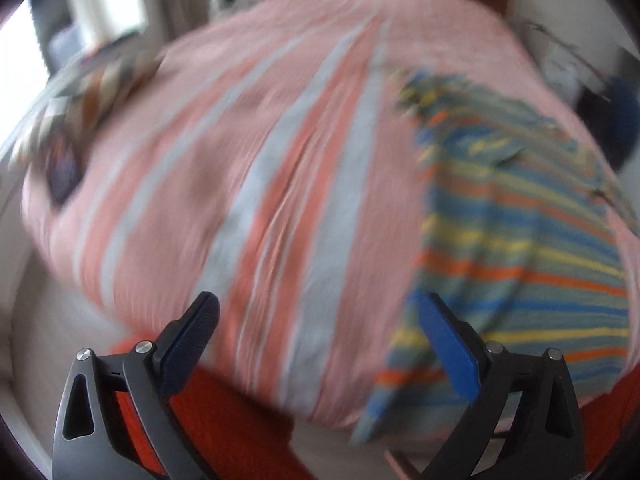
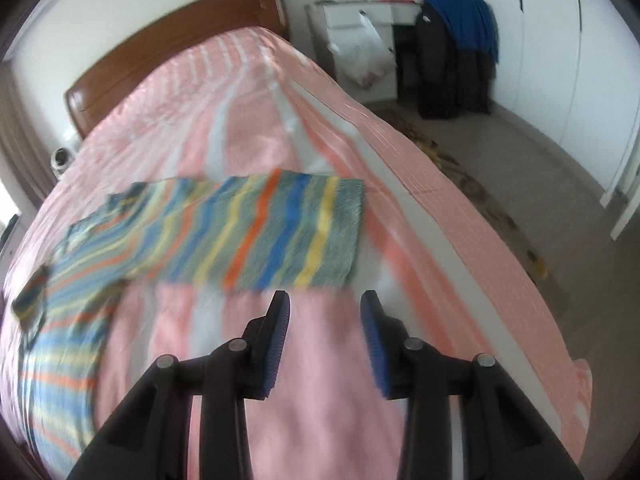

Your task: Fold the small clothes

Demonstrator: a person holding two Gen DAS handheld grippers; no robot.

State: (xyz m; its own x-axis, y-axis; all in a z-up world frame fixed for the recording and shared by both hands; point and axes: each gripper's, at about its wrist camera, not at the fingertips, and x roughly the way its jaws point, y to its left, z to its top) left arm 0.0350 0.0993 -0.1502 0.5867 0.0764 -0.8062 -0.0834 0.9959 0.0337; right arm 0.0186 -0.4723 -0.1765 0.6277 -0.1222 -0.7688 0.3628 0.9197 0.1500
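Observation:
A small striped knit garment point(image 2: 224, 236), grey-green with blue, yellow and orange bands, lies spread on the pink striped bedspread point(image 2: 248, 120). One part of it stretches out flat to the right, and its straight end lies just beyond my right gripper point(image 2: 324, 312). That gripper hangs open above the bedspread with nothing between its blue pads. In the blurred left wrist view the same garment point(image 1: 520, 240) fills the right side. My left gripper point(image 1: 316, 320) stands wide open over the bedspread point(image 1: 240, 184), its right finger point(image 1: 452, 344) in front of the garment's near corner.
A patterned cloth pile point(image 1: 68, 120) lies at the bed's far left. Something red point(image 1: 224, 420) shows below the left gripper. Past the wooden headboard point(image 2: 168, 44) stand a white cabinet with a plastic bag point(image 2: 364, 52) and dark and blue clothes point(image 2: 460, 40) hung up. The bed's right edge drops to the floor point(image 2: 520, 184).

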